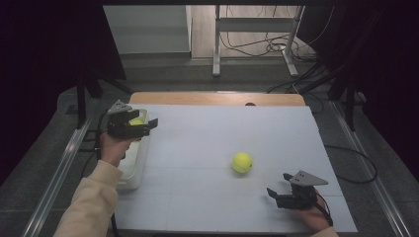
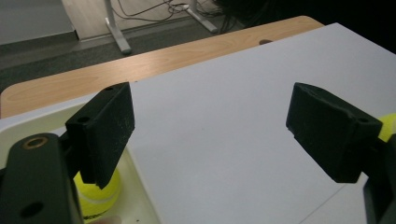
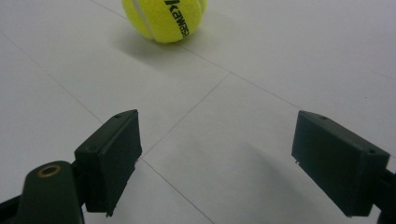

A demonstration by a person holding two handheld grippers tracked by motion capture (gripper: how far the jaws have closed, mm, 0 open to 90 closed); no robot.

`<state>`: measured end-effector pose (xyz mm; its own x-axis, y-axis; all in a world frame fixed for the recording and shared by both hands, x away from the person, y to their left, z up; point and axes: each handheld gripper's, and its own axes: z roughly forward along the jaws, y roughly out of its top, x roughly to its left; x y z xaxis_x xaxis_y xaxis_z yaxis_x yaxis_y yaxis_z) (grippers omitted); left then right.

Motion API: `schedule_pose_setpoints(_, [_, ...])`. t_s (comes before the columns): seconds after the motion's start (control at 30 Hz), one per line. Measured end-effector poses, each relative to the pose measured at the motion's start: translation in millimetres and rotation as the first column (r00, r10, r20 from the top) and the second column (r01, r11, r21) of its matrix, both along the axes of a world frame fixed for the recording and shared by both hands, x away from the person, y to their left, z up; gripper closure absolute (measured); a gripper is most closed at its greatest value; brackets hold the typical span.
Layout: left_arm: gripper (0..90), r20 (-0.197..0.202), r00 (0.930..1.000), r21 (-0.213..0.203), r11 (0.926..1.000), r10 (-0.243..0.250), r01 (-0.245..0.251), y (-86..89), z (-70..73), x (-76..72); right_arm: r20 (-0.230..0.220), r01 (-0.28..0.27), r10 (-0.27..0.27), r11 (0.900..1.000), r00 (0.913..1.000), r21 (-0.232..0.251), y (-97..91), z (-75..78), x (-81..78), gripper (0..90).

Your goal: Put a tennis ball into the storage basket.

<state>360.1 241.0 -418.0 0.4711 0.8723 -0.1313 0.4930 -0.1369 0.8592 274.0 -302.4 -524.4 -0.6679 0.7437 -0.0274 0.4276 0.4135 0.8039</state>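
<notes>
My left gripper [image 1: 132, 123] hangs over the white tray [image 1: 133, 170], fingers spread, nothing between; one ball [image 2: 98, 193] sits below them, dropped there I'd guess. Right gripper [image 1: 289, 190] fingers spread too, second ball [image 1: 242, 162] ahead on table [image 1: 207, 143], prob next pickup.

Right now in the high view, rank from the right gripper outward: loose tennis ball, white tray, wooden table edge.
From the right gripper:
1. Loose tennis ball, just up-left on the white board.
2. White tray, at the board's left edge.
3. Wooden table edge, along the far side.

right gripper [image 3: 217, 161] agape, tennis ball [image 3: 163, 18] ahead
</notes>
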Motion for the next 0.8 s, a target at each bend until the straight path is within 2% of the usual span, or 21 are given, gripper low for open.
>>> schedule_pose_setpoints(0.33, [16.4,0.006,0.9995,-0.025,0.9992,-0.033,0.033,-7.3,-5.5,-6.1,0.003,-0.010,0.010,0.9999,0.9999,0.002,0.6,0.1,1.0,16.2])
schedule_pose_setpoints(0.5, [16.2,0.001,0.9982,-0.037,0.9976,-0.059,0.059,-16.2,-6.5,-7.5,0.020,-0.018,0.019,0.9998,0.9996,-0.006,1.5,2.1,-0.6,16.3])
schedule_pose_setpoints(0.8, [16.2,0.007,0.9946,-0.047,0.9935,-0.104,0.104,-33.0,-7.8,-11.4,0.022,-0.012,0.012,0.9999,0.9997,0.001,0.4,3.4,-1.9,16.3])
